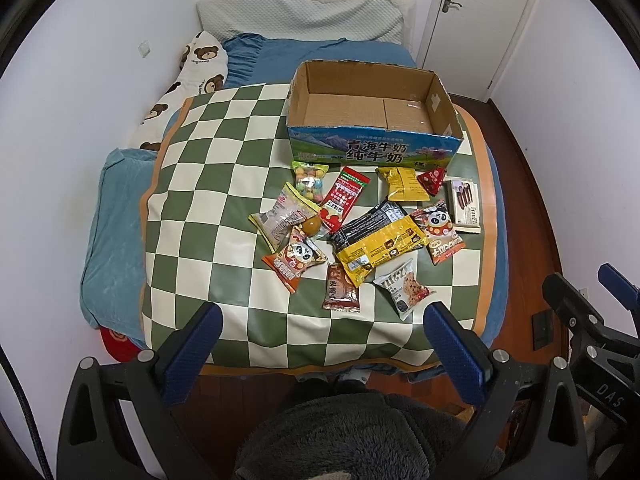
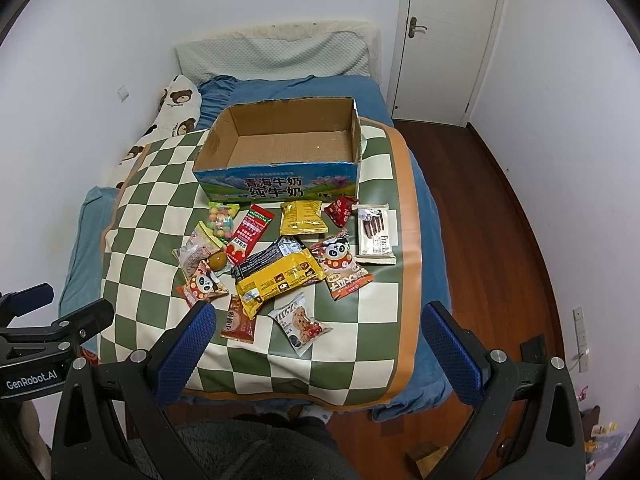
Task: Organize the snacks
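An open, empty cardboard milk box (image 1: 372, 148) (image 2: 280, 184) stands at the far side of a green-and-white checkered mat (image 1: 224, 184) (image 2: 160, 208) on the bed. Several snack packets lie in front of it: a large yellow-black bag (image 1: 376, 242) (image 2: 276, 276), a red stick pack (image 1: 342, 198) (image 2: 248, 234), a candy bag (image 1: 308, 182) (image 2: 221, 220), panda packs (image 1: 438, 230) (image 2: 340, 264), a white biscuit box (image 1: 464, 204) (image 2: 376, 234). My left gripper (image 1: 322, 318) and right gripper (image 2: 316, 316) are open and empty, held back above the mat's near edge.
Blue bedding, a bear-print pillow (image 1: 188, 76) (image 2: 176, 104) and a grey pillow (image 1: 304, 12) lie behind the mat. Wood floor (image 2: 500, 240) and a white door (image 2: 448, 32) are to the right. The right gripper's body (image 1: 592, 320) shows in the left wrist view.
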Motion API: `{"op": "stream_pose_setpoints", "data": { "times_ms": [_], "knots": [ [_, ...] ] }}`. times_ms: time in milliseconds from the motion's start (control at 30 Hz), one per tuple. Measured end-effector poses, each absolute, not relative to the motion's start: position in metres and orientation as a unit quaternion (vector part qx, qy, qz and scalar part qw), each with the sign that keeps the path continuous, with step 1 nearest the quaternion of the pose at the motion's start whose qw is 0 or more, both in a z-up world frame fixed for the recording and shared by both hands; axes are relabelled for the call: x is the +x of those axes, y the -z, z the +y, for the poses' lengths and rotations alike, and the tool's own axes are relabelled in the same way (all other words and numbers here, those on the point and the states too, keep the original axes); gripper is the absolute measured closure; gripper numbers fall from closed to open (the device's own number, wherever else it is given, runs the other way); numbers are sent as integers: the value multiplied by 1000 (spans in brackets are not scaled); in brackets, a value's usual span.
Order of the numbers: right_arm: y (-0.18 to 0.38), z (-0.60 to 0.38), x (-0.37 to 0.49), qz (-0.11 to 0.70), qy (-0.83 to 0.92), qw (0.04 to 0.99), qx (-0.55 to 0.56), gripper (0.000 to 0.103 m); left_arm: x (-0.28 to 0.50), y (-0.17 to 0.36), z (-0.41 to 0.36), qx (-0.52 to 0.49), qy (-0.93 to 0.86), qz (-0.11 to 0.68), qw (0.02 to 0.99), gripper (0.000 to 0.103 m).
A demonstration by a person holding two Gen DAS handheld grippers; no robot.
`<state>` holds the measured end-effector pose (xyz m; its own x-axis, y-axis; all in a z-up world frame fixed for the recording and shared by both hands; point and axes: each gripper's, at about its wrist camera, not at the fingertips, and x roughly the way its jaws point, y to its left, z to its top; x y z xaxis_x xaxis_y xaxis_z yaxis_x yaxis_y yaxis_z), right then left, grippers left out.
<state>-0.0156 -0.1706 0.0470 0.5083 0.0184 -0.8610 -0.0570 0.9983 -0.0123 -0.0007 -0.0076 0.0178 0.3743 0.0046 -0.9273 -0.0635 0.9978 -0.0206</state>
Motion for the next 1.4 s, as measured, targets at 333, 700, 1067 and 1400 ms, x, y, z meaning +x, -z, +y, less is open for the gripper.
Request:
{"op": "stream_pose_setpoints", "data": {
  "times_ms": [333, 700, 1067, 1400],
  "knots": [
    [-48, -171, -16, 489, -25, 872, -17, 0, -2, -23, -3, -27, -20, 554, 832, 0],
    [-50, -174, -16, 486, -25, 874, -11, 0, -3, -28, -1, -28, -19, 550, 834, 0],
    [-47, -182, -11, 492, -33, 870, 6, 0, 2, -25, -2, -33, -29, 550, 834, 0],
    [67, -189, 43, 590, -97, 786, 158, 0, 39, 44, 13, 125, -133, 525, 831, 0]
  ]
}}
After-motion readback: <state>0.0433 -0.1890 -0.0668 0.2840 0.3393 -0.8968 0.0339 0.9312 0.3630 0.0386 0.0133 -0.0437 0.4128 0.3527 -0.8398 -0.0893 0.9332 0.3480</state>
